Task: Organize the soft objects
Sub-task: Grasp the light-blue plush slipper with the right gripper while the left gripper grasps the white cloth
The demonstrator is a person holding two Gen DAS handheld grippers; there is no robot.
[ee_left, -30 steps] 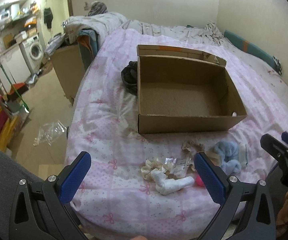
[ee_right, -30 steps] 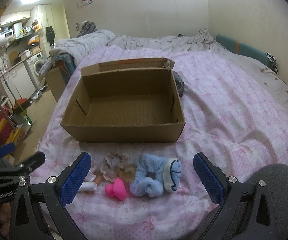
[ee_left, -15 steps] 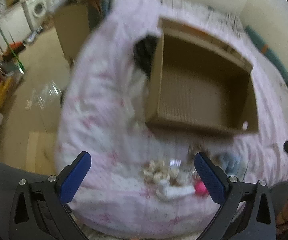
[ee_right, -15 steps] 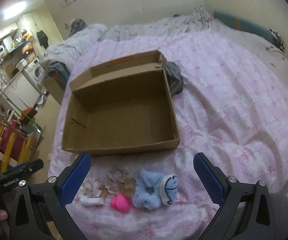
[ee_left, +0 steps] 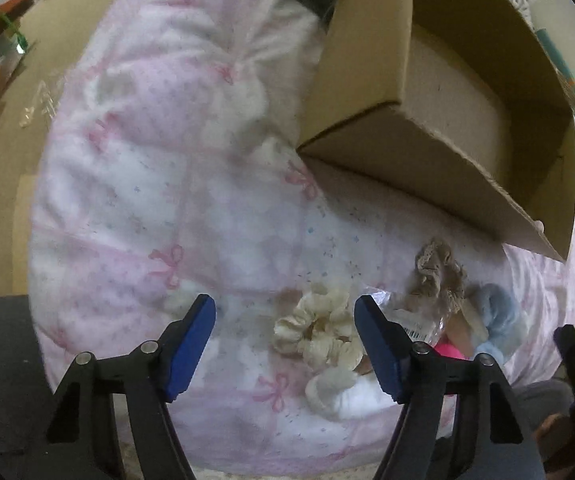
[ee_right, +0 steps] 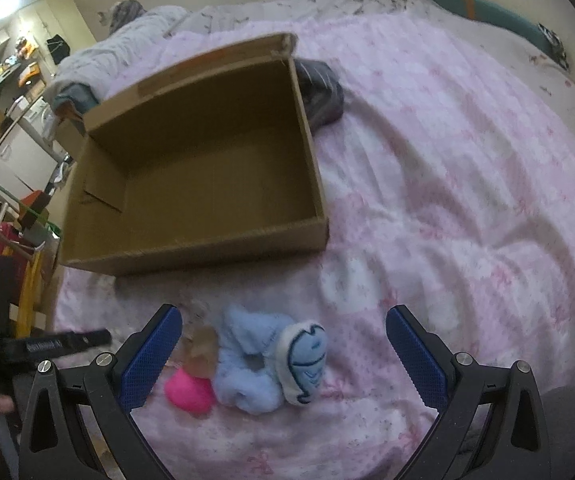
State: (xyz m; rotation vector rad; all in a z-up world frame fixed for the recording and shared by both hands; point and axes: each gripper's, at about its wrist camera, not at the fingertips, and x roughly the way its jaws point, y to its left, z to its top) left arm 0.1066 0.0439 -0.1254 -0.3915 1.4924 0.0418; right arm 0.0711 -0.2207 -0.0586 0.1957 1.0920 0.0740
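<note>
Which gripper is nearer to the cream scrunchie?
Left. The left gripper hangs open right over the cream scrunchie; the right gripper is above the blue plush.

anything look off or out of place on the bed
Nothing damaged or spilled. The soft items lie loose in a clump before the empty box: cream scrunchie, blue plush, pink ball. A dark garment lies bunched behind the box.
</note>
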